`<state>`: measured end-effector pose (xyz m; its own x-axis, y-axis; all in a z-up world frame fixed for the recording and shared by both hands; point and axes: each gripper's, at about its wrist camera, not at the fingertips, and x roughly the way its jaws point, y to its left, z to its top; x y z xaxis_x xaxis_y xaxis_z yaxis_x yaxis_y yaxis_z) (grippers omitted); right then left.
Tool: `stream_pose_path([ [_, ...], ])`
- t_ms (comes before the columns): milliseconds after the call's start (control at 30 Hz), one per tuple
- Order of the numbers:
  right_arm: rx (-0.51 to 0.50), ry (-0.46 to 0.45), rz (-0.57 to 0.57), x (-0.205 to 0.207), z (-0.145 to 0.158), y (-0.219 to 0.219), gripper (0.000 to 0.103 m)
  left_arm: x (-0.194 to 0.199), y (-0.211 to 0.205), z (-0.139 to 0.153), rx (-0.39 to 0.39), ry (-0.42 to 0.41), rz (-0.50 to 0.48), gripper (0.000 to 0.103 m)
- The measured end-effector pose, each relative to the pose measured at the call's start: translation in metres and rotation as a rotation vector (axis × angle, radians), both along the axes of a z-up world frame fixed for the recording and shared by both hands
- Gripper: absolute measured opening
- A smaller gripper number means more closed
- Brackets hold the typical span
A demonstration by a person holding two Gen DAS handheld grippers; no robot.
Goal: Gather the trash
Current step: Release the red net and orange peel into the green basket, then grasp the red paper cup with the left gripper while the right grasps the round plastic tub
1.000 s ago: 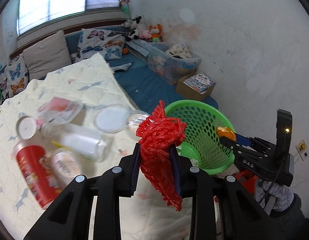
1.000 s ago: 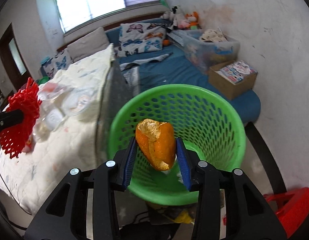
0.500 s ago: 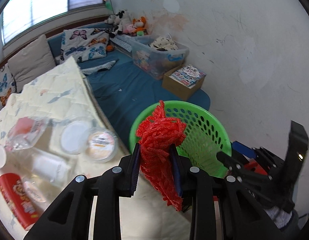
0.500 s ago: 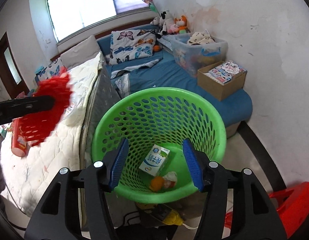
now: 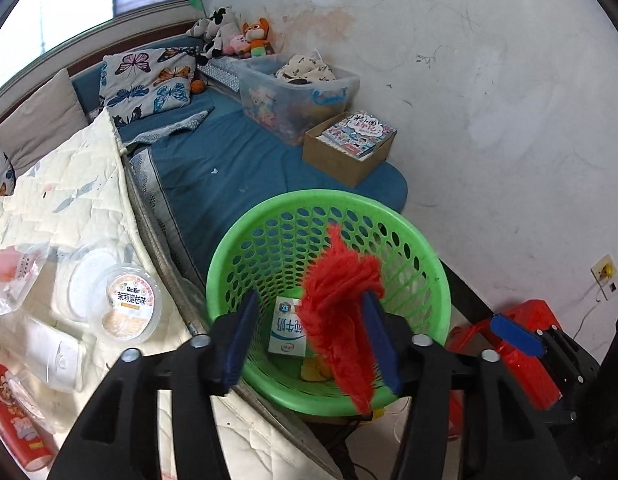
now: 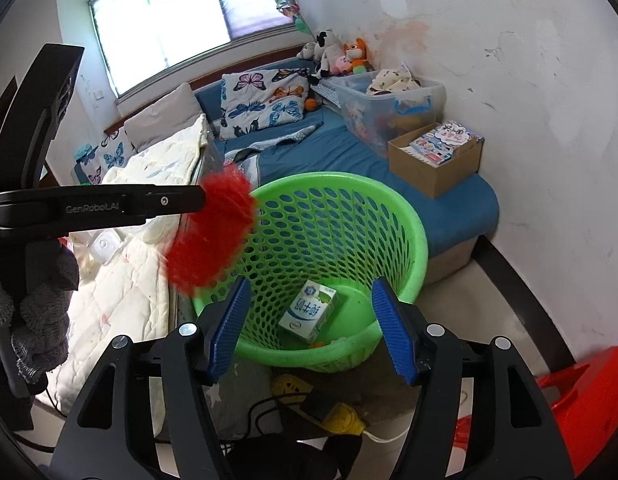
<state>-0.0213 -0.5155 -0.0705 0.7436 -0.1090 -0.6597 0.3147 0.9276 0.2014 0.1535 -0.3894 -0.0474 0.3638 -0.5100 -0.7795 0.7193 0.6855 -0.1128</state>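
Note:
A green mesh basket (image 5: 329,200) stands on the floor beside the bed, with a milk carton (image 5: 287,326) and a scrap of orange peel (image 5: 313,370) at its bottom. Over its near rim my left gripper (image 5: 307,308) hangs with its jaws opening. The red net (image 5: 341,312), blurred, rests only against the right pad; the left pad is clear of it. In the right wrist view the red net (image 6: 213,232) hangs at the basket's (image 6: 409,216) left rim. My right gripper (image 6: 309,286) is above the basket's near side, its jaws opening, with nothing between them.
On the cream quilt (image 5: 81,184) to the left lie lidded plastic cups (image 5: 125,308), a clear wrapper (image 5: 13,276) and a red can (image 5: 17,420). A red stool (image 6: 581,392) stands on the right. A yellow power strip (image 6: 329,404) and cables lie below the basket.
The left gripper carried the red net from over the quilt to above the basket and spread its jaws. The right gripper dropped the orange peel into the basket and widened.

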Motion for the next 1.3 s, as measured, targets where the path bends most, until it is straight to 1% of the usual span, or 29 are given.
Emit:
stream_pose_path([
  [33, 0.002, 0.000, 0.001, 0.000, 0.000, 0.000, 0.064, -0.001, 0.002, 0.001, -0.002, -0.004, 0.003, 0.062],
  [167, 0.010, -0.005, 0.017, 0.002, 0.004, 0.003, 0.065, -0.006, 0.017, 0.007, -0.005, -0.022, 0.015, 0.062],
  [233, 0.015, -0.011, 0.033, 0.004, 0.005, 0.009, 0.067, -0.008, 0.031, 0.012, -0.012, -0.034, 0.033, 0.064],
  [333, 0.009, -0.018, 0.056, 0.009, 0.010, 0.020, 0.070, -0.009, 0.052, 0.019, -0.008, -0.058, 0.074, 0.065],
  [467, 0.007, -0.035, 0.098, 0.018, 0.018, 0.038, 0.072, -0.010, 0.089, 0.027, 0.001, -0.081, 0.156, 0.067],
  [667, -0.006, -0.049, 0.159, 0.034, 0.028, 0.063, 0.075, -0.002, 0.156, 0.034, 0.008, -0.117, 0.326, 0.070],
  [733, -0.013, -0.053, 0.184, 0.040, 0.031, 0.073, 0.076, 0.003, 0.182, 0.036, 0.006, -0.130, 0.392, 0.073],
  [800, -0.017, -0.054, 0.203, 0.045, 0.032, 0.081, 0.077, 0.008, 0.207, 0.039, 0.004, -0.144, 0.466, 0.074],
  [833, -0.020, -0.056, 0.216, 0.049, 0.033, 0.086, 0.077, 0.010, 0.217, 0.039, 0.004, -0.150, 0.494, 0.075],
  [867, -0.021, -0.057, 0.224, 0.051, 0.033, 0.089, 0.078, 0.013, 0.228, 0.040, 0.005, -0.154, 0.518, 0.079],
  [933, -0.019, -0.056, 0.239, 0.058, 0.034, 0.095, 0.078, 0.020, 0.251, 0.038, 0.010, -0.162, 0.589, 0.081],
  [1100, -0.018, -0.048, 0.280, 0.079, 0.033, 0.111, 0.078, 0.039, 0.303, 0.028, -0.006, -0.114, 0.723, 0.081],
  [1200, -0.017, -0.037, 0.312, 0.095, 0.031, 0.120, 0.078, 0.049, 0.320, 0.018, -0.001, -0.090, 0.767, 0.081],
  [1300, -0.026, -0.021, 0.345, 0.113, 0.028, 0.130, 0.078, 0.055, 0.332, 0.009, -0.014, -0.055, 0.786, 0.082],
])
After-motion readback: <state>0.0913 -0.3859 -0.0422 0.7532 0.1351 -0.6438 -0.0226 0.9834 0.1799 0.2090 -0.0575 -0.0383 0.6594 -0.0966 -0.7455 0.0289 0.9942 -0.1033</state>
